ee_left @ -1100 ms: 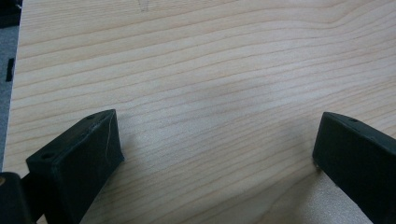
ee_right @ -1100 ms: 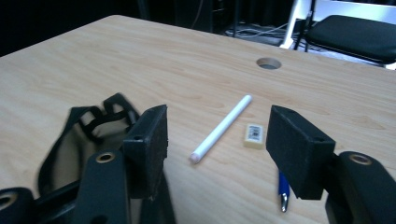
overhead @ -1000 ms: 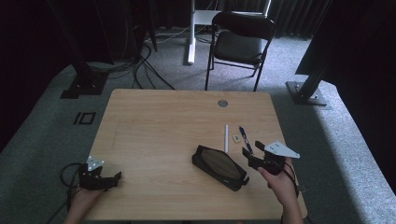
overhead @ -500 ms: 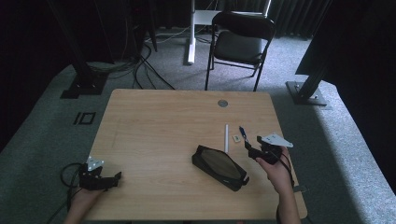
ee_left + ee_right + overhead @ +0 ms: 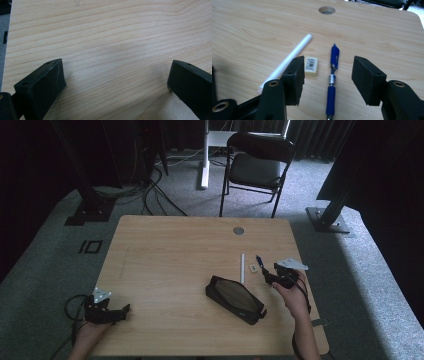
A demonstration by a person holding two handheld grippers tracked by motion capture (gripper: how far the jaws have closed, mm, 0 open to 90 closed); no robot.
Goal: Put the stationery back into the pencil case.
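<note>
A blue pen [image 5: 332, 79] lies on the wooden table [image 5: 175, 260], and my right gripper [image 5: 327, 78] stands over it with a jaw on each side, pads clear of it; the jaws have just been closing. Left of the pen sit a small eraser [image 5: 311, 65] and a white stick [image 5: 287, 61]. From above, the right gripper [image 5: 270, 276] hovers by the pen [image 5: 259, 262], eraser [image 5: 253, 269] and stick [image 5: 243, 267], beside a black pencil case [image 5: 235, 298]. My left gripper [image 5: 119, 310] rests open at the table's near left corner, its jaws [image 5: 115, 82] wide over bare wood.
A round cable hole [image 5: 238, 230] is in the table's far edge. A black folding chair [image 5: 255, 167] stands behind the table. Cables and stand bases lie on the grey floor to the far left.
My right gripper has moved away from me and down, from beside the pencil case to over the pen. The left gripper has stayed put.
</note>
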